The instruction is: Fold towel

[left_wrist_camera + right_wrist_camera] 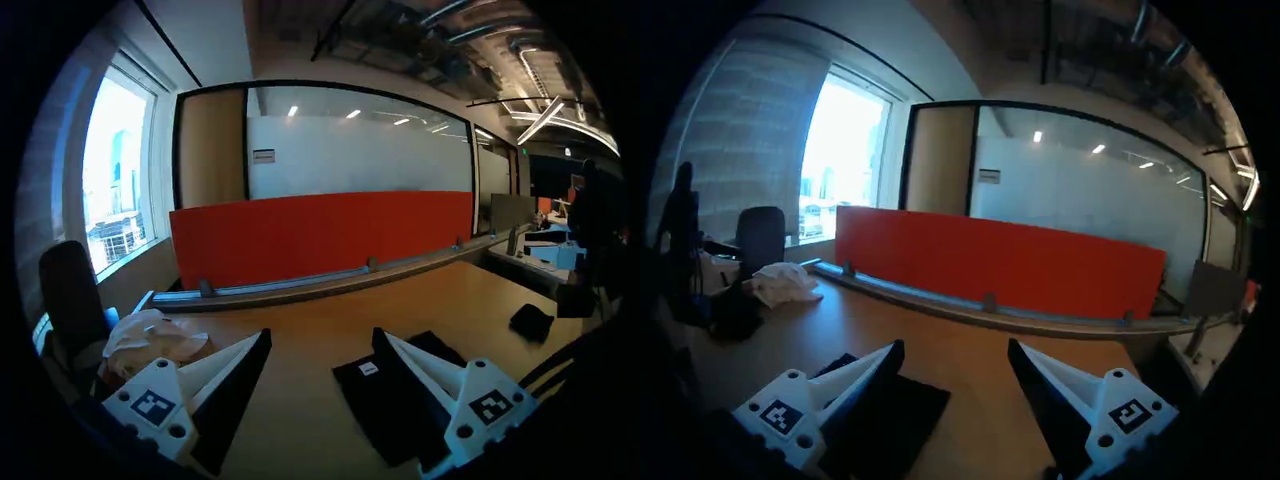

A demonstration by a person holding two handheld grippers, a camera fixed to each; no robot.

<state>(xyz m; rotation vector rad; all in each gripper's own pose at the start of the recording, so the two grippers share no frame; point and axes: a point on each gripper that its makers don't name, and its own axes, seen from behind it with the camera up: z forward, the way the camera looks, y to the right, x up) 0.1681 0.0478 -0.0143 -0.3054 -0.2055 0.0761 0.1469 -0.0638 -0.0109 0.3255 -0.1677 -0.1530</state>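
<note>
Black towel [388, 412] lies flat on the wooden counter [304, 384], and its white tag [368, 368] is too small for us to read. Left gripper [320, 332] and right gripper [954, 344] are both spread wide, empty, near it. Orange divider [320, 232] stands behind, with a bright window [116, 184] beyond.

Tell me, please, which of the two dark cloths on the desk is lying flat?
The black towel with the white tag, close by the left gripper; the other dark cloth, farther right, is bunched into a lump.
</note>
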